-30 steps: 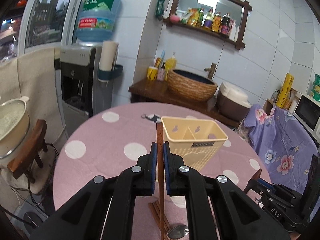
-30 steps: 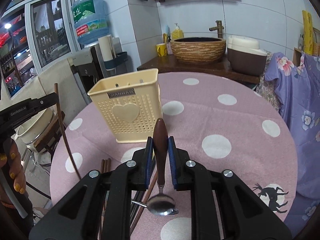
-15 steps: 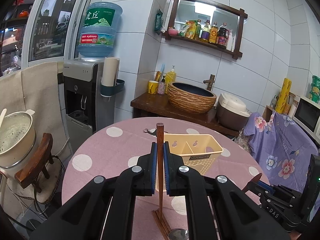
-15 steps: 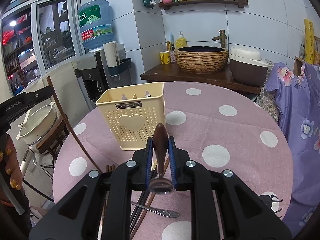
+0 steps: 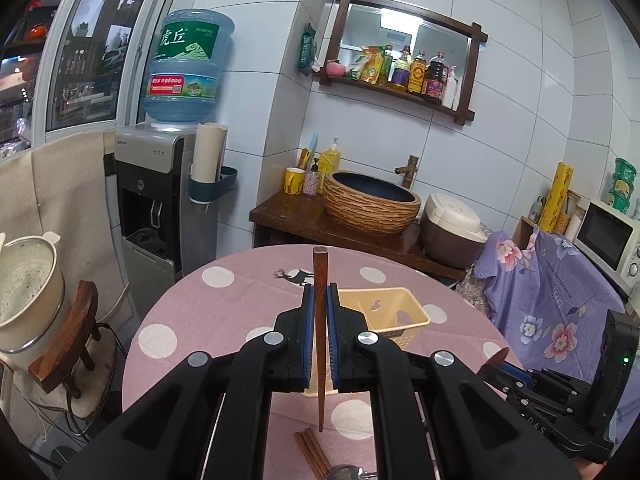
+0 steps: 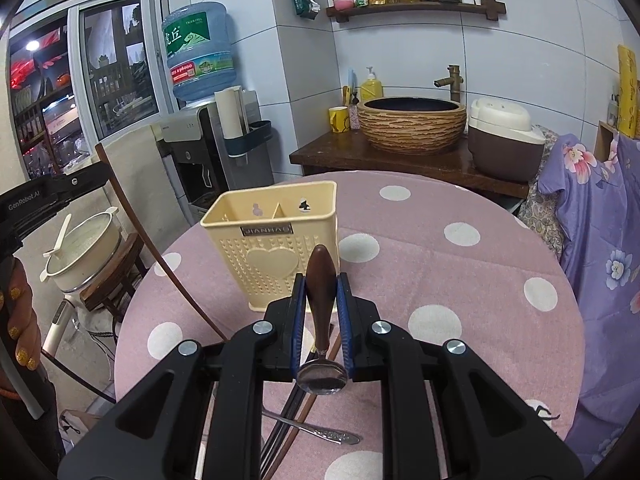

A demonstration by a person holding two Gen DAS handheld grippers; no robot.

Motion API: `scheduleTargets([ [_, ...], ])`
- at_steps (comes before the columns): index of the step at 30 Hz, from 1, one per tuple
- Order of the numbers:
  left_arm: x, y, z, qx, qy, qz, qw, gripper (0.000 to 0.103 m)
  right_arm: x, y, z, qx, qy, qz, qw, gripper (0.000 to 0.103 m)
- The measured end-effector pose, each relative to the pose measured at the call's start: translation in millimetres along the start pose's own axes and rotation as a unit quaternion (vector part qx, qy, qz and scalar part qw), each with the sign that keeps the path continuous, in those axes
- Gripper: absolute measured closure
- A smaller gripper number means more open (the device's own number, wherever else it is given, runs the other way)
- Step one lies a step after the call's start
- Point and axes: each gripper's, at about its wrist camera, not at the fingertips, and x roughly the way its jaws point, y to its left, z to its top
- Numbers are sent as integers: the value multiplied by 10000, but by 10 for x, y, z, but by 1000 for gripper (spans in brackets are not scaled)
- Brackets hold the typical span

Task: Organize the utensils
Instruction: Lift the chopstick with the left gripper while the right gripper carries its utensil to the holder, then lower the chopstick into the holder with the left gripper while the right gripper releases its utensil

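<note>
My left gripper (image 5: 319, 312) is shut on a brown wooden chopstick (image 5: 320, 280), which stands upright with its tip clear of the pink dotted tablecloth (image 5: 208, 312). My right gripper (image 6: 320, 300) is shut on the dark wooden handle of a spoon (image 6: 321, 292), its steel bowl hanging down between the fingers. The cream utensil holder (image 6: 276, 240), also cream utensil holder (image 5: 384, 312), stands just beyond both grippers, divided inside. More chopsticks (image 5: 310, 446) and a steel utensil (image 6: 316, 432) lie on the cloth below. The held chopstick (image 6: 156, 248) also shows at the left of the right wrist view.
The round table (image 6: 480, 280) drops off at its left edge toward a stool with a white pot (image 6: 88, 248). A water dispenser (image 5: 160, 184) and a wooden counter with a basin (image 6: 412, 124) stand behind. A purple floral cloth (image 5: 560, 300) is at the right.
Both grippers have risen with their utensils: the chopstick tip and the spoon bowl have left the cloth, and the holder sits lower in both views.
</note>
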Motion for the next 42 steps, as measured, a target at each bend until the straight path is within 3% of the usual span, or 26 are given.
scheduleTargets([
  [9,-146,-119,721,-237,-183,-542,9981,96,-250,107,864,-34,-447,268,9986,87],
  [16,24,-163,1180,-409,-602,-190,9972,96,-146,207,1433,89,-877,120,9960,87],
  [21,303,-170,1048,-332,-510,102,9981,96,232,212,1390,161,-764,-8,9969,87],
  [28,728,-78,674,-282,18,245,9993,96,703,177,1075,238,-429,-86,9988,87],
  [36,1122,-9,224,-323,627,306,9970,96,991,169,774,193,-125,-143,9996,87],
  [42,1250,11,98,-302,812,385,9955,96,1125,149,661,187,-1,-188,9996,87],
])
